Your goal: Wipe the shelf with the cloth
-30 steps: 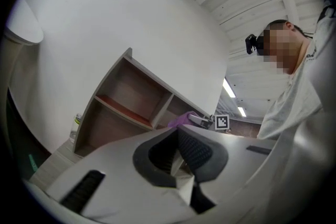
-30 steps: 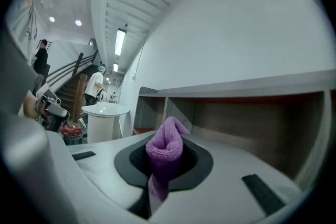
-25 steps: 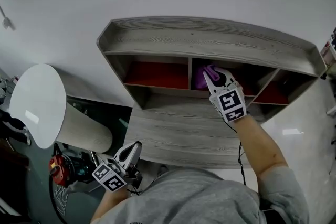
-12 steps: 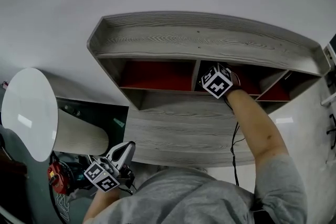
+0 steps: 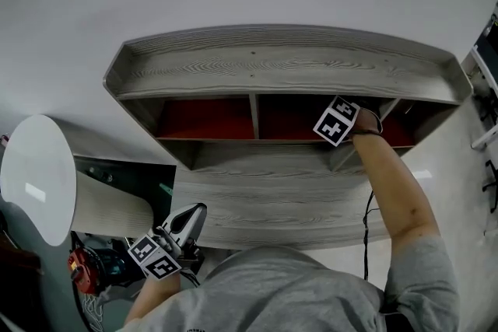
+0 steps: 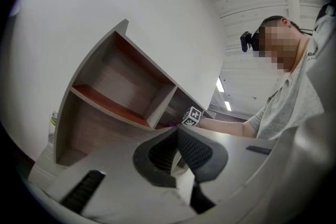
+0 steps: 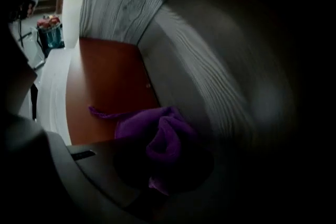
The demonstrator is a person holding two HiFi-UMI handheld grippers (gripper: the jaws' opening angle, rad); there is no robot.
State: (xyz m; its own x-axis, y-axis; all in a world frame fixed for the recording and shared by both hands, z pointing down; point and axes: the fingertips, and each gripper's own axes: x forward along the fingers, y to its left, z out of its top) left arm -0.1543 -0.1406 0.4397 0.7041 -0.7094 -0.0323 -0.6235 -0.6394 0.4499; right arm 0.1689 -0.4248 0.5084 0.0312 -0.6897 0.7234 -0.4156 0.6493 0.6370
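Jaws: right gripper (image 7: 164,165) clamps purple cloth (image 7: 157,136) on shelf (image 7: 105,76), hidden from head view; left gripper (image 6: 176,132) closed, empty

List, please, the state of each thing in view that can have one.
left gripper: jaws together, empty, held low by the person's body, away from the shelf.
right gripper: shut on the cloth, reaching inside a shelf compartment.
purple cloth: bunched up, clamped in the right gripper, lying on the red board against the compartment's wall.
wooden shelf: upright, open-fronted; the red board shows nothing on it but the cloth.
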